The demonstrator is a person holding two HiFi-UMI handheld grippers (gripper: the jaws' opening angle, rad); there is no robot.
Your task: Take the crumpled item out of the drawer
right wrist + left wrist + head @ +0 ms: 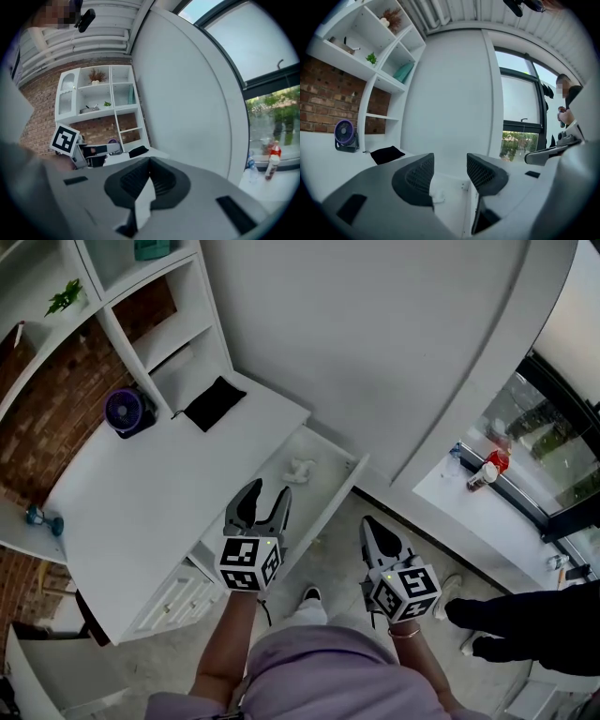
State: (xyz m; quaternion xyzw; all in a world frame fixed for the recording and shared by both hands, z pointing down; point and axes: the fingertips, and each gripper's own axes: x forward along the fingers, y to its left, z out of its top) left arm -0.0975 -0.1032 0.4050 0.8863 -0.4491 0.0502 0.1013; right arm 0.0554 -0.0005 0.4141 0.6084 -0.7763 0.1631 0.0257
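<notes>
Left jaws apart — wad (300, 470) in drawer (302, 504)

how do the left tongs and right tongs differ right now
The left tongs stand open; the right tongs are shut. The left tongs hang over the open drawer, pointing towards the crumpled white item; the right tongs hang beside the drawer, over the floor. Both are empty.

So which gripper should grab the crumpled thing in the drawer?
Left. The left gripper is open and points at the drawer, with the crumpled item just ahead of it. The right gripper is shut and off to the side.
</notes>
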